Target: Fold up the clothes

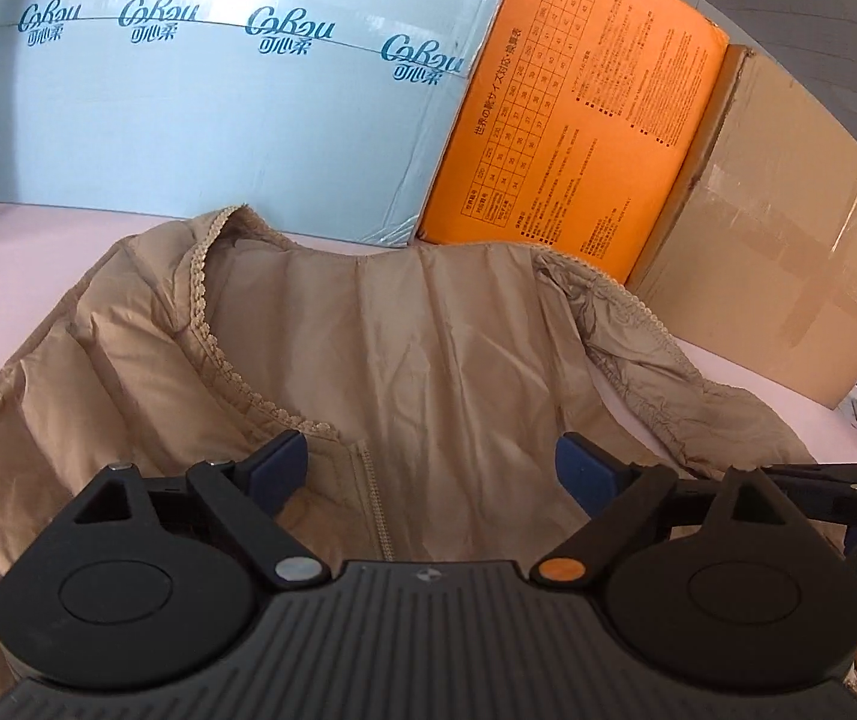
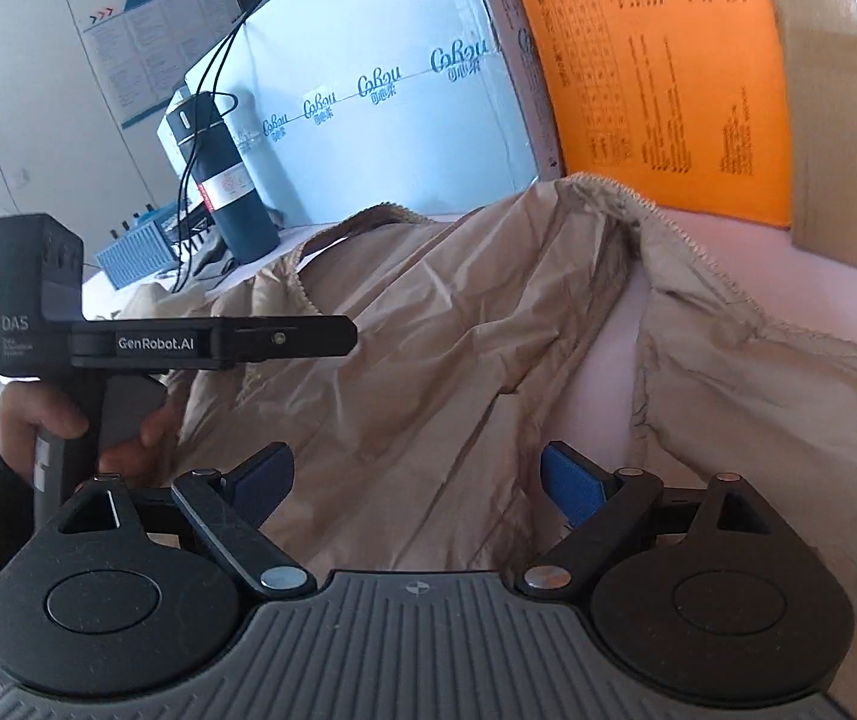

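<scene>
Hand-held gripper pair, left and right, hovers wide open and empty over a tan jacket spread open just ahead on the pink worktop; the quilted shell (light, soft, likely slippery) looks best pinched at its trimmed front edges.

Tan jacket lying open (unzipped) — left gripper spread above it
</scene>
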Demonstrator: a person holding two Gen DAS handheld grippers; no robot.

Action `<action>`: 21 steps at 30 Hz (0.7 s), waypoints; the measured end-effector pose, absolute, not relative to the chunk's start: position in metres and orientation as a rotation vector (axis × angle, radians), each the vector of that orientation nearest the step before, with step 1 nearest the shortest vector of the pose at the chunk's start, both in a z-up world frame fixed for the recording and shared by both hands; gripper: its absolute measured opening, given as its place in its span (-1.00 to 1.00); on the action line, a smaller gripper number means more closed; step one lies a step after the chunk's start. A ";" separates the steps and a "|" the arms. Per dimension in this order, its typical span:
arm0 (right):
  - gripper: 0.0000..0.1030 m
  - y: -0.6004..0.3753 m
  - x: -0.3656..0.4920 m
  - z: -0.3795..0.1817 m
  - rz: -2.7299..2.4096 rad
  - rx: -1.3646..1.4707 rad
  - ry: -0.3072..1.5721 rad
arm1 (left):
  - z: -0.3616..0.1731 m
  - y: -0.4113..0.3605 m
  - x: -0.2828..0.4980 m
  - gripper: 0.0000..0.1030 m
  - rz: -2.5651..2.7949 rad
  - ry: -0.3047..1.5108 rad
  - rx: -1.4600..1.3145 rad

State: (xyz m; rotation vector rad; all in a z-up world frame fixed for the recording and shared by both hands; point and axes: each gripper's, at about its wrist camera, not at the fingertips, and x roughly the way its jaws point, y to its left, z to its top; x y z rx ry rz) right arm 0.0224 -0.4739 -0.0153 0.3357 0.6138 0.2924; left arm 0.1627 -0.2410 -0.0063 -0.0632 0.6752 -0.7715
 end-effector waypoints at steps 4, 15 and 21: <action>0.73 -0.489 0.035 -0.017 0.337 0.459 0.641 | -0.007 -0.240 0.164 0.73 -0.777 0.677 -0.072; -0.73 -0.485 0.026 -0.012 0.180 0.398 0.696 | -0.009 -0.243 0.163 1.00 -0.795 0.674 -0.048; -0.79 -0.445 0.022 -0.003 0.014 -0.017 0.742 | -0.009 -0.242 0.164 1.00 -0.797 0.676 -0.049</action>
